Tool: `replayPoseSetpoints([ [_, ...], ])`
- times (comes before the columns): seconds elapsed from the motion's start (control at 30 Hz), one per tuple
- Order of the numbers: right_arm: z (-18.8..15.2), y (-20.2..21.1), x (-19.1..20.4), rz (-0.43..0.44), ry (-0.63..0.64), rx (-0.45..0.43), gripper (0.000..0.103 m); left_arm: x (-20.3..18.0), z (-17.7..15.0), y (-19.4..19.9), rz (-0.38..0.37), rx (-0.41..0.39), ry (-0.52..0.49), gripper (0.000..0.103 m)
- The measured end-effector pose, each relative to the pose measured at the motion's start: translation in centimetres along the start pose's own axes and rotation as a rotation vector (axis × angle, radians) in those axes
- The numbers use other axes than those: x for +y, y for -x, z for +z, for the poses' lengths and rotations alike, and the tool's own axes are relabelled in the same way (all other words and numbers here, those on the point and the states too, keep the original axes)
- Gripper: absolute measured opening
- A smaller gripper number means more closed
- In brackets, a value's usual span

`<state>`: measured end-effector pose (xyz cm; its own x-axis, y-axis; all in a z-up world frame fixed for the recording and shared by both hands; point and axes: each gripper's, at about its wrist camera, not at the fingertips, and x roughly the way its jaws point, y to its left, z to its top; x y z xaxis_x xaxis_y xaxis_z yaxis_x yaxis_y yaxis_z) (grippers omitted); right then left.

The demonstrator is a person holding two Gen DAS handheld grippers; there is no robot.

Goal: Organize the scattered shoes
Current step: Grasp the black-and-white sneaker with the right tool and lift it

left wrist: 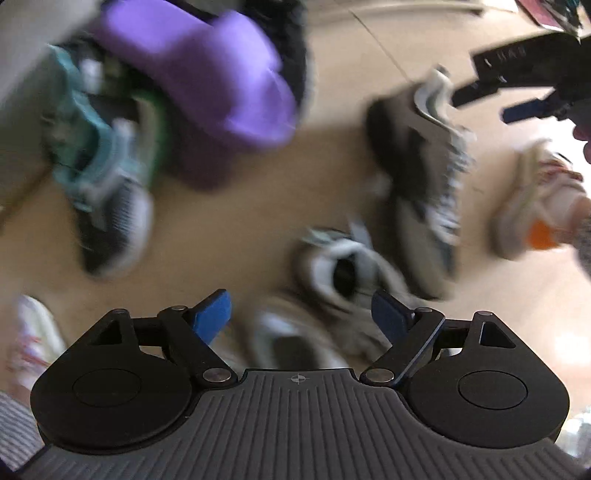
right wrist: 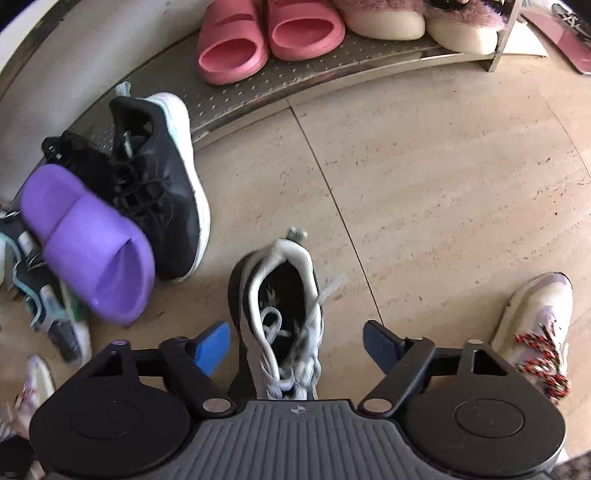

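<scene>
A low metal shoe rack (right wrist: 332, 79) is standing along the far edge of the tiled floor (right wrist: 443, 177), carrying four shoes: two pink slides (right wrist: 266, 40) and two fluffy pink slippers (right wrist: 413, 22) whose tops are being cut off by the frame. On the floor, seven loose shoes are showing in the right wrist view: a black sneaker (right wrist: 162, 177) leaning against the rack's near left corner, a purple slide (right wrist: 85, 240) lying over a teal-trimmed sneaker (right wrist: 48, 306), a white sneaker with red laces (right wrist: 535, 332), a pale shoe (right wrist: 33, 387) cropped at the left edge, and a grey-white sneaker (right wrist: 284, 314) with loose laces and a dark lining. The right gripper (right wrist: 295, 345) is straddling that sneaker, fingers spread and not touching it. The left wrist view is blurring heavily; the left gripper (left wrist: 303, 314) is hanging released above a jumble of sneakers (left wrist: 351, 273), holding nothing.
</scene>
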<state>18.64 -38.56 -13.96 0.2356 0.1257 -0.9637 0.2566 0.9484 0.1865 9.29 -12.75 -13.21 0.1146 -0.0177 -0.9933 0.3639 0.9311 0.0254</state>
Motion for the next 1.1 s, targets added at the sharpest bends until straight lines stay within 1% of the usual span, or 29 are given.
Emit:
replayPoseSetpoints([
  [0.03, 0.1, -0.3, -0.1, -0.015, -0.01, -0.01, 0.074, 0.7, -0.2, -0.1, 0.008, -0.006, 0.016, 0.087],
  [0.1, 0.4, -1.3, -1.0, -0.068, -0.055, -0.042, 0.074, 1.9, -0.9, -1.2, -0.002, -0.001, 0.095, 0.087],
  [0.13, 0.5, -1.7, -1.5, -0.054, -0.081, -0.037, 0.073, 2.4, -1.2, -1.5, -0.016, 0.004, 0.129, 0.087],
  [0.17, 0.6, -2.1, -1.9, -0.034, -0.101, -0.022, 0.067, 2.8, -1.6, -1.7, -0.034, 0.011, 0.156, 0.087],
  [0.2, 0.8, -3.0, -2.5, -0.002, -0.134, 0.003, 0.064, 3.3, -2.0, -2.2, -0.058, 0.02, 0.184, 0.087],
  [0.23, 0.8, -3.7, -2.8, 0.01, -0.147, 0.017, 0.061, 3.5, -2.1, -2.9, -0.071, 0.025, 0.202, 0.087],
  [0.3, 0.9, -5.1, -3.3, 0.03, -0.17, 0.045, 0.061, 3.6, -2.4, -3.8, -0.074, 0.032, 0.218, 0.087],
  [0.4, 0.0, -7.9, -2.8, 0.013, -0.175, 0.093, 0.061, 3.5, -2.8, -4.3, -0.053, 0.039, 0.216, 0.087],
  [0.43, -0.3, -8.7, -2.7, 0.011, -0.182, 0.101, 0.064, 3.6, -2.8, -4.4, -0.048, 0.039, 0.218, 0.087],
  [0.47, -0.5, -9.1, -2.6, 0.018, -0.198, 0.099, 0.06, 3.9, -2.8, -4.5, -0.045, 0.04, 0.229, 0.087],
  [0.5, -0.7, -9.5, -2.5, 0.032, -0.219, 0.101, 0.054, 4.1, -2.9, -4.6, -0.044, 0.042, 0.24, 0.087],
  [0.53, -0.8, -9.8, -2.1, 0.044, -0.21, 0.098, 0.033, 4.2, -3.0, -4.7, -0.044, 0.044, 0.244, 0.087],
  [0.57, -0.4, -9.6, -0.7, 0.038, -0.132, 0.086, 0.022, 4.4, -3.1, -4.7, -0.045, 0.045, 0.249, 0.087],
  [0.63, 0.1, -9.0, 1.7, -0.049, 0.053, 0.062, 0.014, 4.9, -3.4, -4.8, -0.048, 0.048, 0.257, 0.085],
  [0.7, -0.2, -7.9, 4.9, -0.156, 0.348, 0.006, 0.015, 5.0, -3.5, -4.9, -0.052, 0.054, 0.257, 0.084],
  [0.8, -0.7, -7.3, 5.0, -0.164, 0.439, 0.018, 0.016, 5.1, -3.8, -4.8, -0.054, 0.051, 0.261, 0.084],
  [0.93, -0.9, -6.9, 5.5, -0.108, 0.464, 0.068, 0.017, 5.1, -4.1, -4.6, -0.055, 0.043, 0.258, 0.084],
  [1.0, -1.3, -7.3, 6.7, -0.072, 0.487, 0.09, 0.018, 5.1, -4.3, -4.4, -0.057, 0.039, 0.259, 0.085],
  [1.07, -1.9, -7.9, 7.7, -0.059, 0.519, 0.113, 0.019, 5.1, -4.5, -4.3, -0.057, 0.037, 0.258, 0.085],
  [1.1, -2.4, -8.6, 8.0, -0.072, 0.516, 0.128, 0.021, 5.1, -4.6, -4.2, -0.056, 0.037, 0.255, 0.085],
])
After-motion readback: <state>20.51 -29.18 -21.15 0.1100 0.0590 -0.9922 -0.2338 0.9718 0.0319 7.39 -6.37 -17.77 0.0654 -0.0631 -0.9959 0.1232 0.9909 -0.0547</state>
